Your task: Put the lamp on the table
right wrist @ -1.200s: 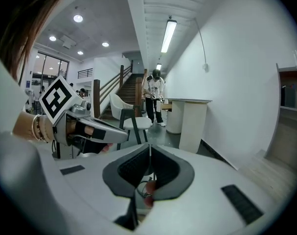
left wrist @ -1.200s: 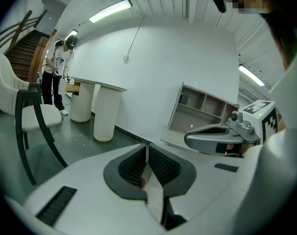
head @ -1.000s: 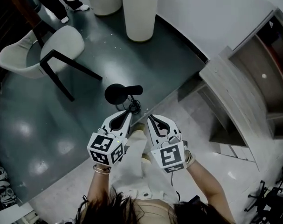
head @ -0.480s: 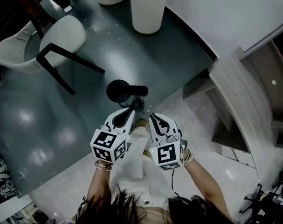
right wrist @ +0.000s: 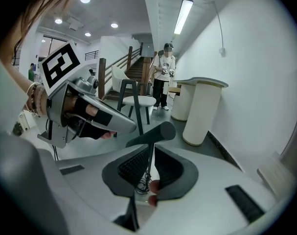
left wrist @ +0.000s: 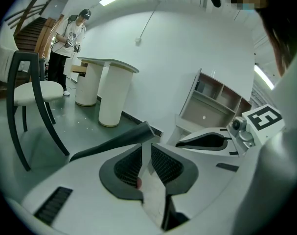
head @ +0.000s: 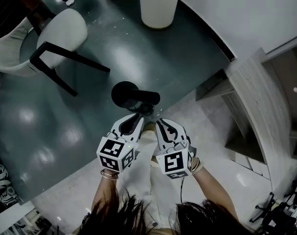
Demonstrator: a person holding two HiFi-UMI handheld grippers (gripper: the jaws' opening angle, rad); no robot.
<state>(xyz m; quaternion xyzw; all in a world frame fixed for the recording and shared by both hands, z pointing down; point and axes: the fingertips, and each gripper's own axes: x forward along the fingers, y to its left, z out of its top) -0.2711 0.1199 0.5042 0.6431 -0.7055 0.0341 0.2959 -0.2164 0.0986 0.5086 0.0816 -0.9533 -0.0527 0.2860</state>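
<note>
A person held a black lamp [head: 125, 93] in mid-air at the centre of the head view, above the dark floor [head: 65, 126] and not yet on any tabletop. The right gripper [right wrist: 149, 155] had its tongs pinched on the lamp's thin stem, with a loop of cord bunched just below the pads and the cylindrical head jutting past them. The left gripper's [left wrist: 146, 153] tongs were opening. A pale, flat part of the lamp stood in the narrow gap between them, apparently no more than lightly touched.

A white tabletop [left wrist: 109, 62] on two drum-shaped legs stood in the upper left of the left gripper view, well apart from the lamp. A chair [head: 55, 33] occupied the upper left of the head view.

The lamp looked stiff and fairly light, though its round disc probably carried most of the weight, so it could pivot in a one-point grip. The smooth, slim stem risked twisting between the pads. A hold low on the stem, close to the heavy disc, seemed the safest, with the loose cord kept clear of the base when the lamp was set down.
</note>
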